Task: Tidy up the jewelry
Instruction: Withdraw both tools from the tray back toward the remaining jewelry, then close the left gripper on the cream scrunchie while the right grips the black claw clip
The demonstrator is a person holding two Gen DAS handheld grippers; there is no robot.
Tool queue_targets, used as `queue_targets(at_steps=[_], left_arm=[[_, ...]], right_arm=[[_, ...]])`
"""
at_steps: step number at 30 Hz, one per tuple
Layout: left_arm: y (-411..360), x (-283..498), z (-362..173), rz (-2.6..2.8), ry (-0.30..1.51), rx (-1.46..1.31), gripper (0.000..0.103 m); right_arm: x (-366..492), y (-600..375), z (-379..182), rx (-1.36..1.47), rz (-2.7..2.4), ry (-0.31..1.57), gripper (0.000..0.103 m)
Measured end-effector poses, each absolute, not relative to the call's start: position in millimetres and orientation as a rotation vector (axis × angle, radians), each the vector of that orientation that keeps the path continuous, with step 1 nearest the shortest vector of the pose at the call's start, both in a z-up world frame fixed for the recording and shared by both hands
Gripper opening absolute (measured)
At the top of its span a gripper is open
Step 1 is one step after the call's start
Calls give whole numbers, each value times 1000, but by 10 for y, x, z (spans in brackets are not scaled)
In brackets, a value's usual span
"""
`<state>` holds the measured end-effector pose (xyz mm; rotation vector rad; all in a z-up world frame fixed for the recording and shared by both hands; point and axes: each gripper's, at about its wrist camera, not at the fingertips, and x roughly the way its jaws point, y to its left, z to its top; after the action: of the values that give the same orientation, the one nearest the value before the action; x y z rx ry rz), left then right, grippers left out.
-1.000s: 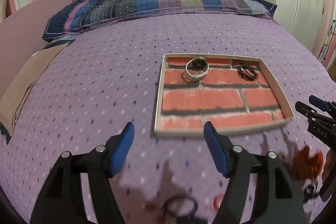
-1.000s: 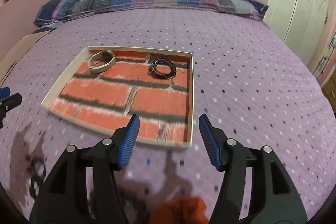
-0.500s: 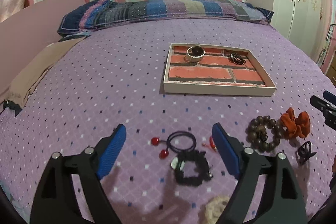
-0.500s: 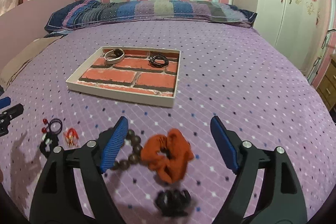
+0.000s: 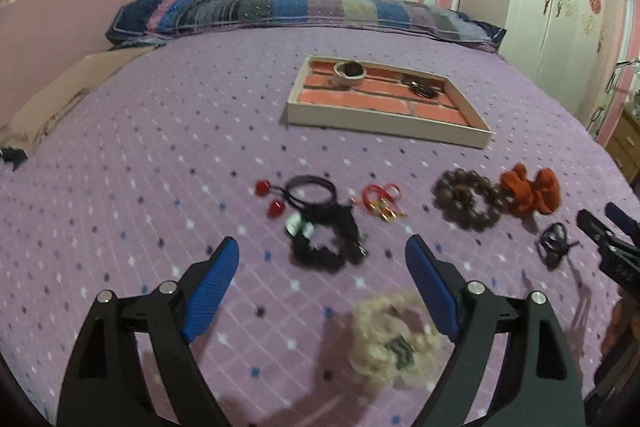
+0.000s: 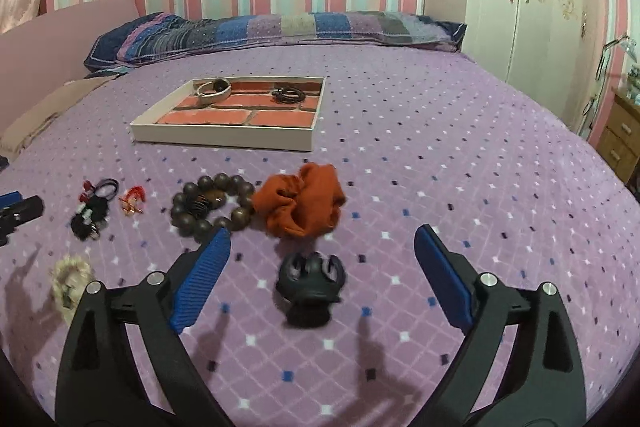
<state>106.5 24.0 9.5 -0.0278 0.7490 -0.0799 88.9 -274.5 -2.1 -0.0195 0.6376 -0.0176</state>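
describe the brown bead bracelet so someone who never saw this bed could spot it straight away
On the purple bedspread, look at the row of accessories in front of the shallow brick-print tray. The wooden bead bracelet lies touching the left side of the orange scrunchie. It is the only ring of big round dark-brown beads.

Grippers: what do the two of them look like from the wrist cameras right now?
The left gripper and the right gripper look alike: black angular arms with silver round screw heads, ending in flat blue ribbed pads. No cables or sleeves show. The right gripper's tip, seen from the left wrist, carries small pale lettering, too blurred to read.
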Motion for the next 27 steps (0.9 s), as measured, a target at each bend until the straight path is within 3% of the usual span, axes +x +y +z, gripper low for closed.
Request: queue_targets(at_steps=[27], left_arm=[[153,959,-505,-78,823,-1,84]], right_arm=[[961,-2691,-471,-96,-60,671,91]])
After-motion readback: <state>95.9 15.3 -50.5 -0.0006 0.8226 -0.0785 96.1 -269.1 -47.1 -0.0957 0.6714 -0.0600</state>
